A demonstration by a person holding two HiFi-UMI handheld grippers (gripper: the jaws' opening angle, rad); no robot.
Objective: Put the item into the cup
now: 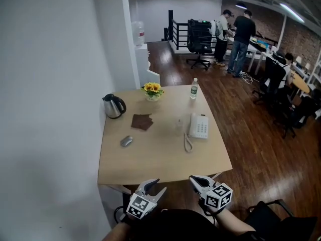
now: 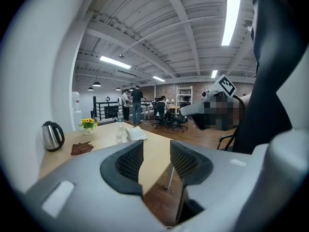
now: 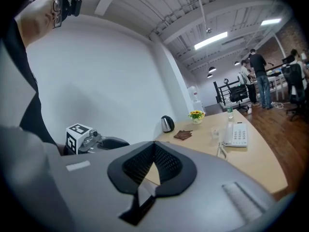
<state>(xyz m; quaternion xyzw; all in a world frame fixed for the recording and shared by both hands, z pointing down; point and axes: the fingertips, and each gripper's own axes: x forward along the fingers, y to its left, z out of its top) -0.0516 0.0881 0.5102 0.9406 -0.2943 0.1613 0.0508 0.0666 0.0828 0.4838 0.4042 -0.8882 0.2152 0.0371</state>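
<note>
A small clear cup (image 1: 179, 123) stands mid-table, left of a white telephone (image 1: 199, 126); the cup (image 2: 119, 135) is faint in the left gripper view and the cup (image 3: 214, 131) is small in the right gripper view. A grey rounded item (image 1: 126, 141) lies at the table's left, and a brown folded piece (image 1: 142, 121) lies beyond it. Both grippers hover off the table's near edge, far from these. My left gripper (image 1: 158, 186) (image 2: 157, 159) is open and empty. My right gripper (image 1: 196, 181) (image 3: 154, 151) has its pads meeting, with nothing between them.
On the wooden table (image 1: 165, 162) stand a steel kettle (image 1: 114, 106), a pot of yellow flowers (image 1: 152, 91) and a water bottle (image 1: 193, 89). A white wall runs along the left. People stand at desks far back, and office chairs stand on the wood floor at right.
</note>
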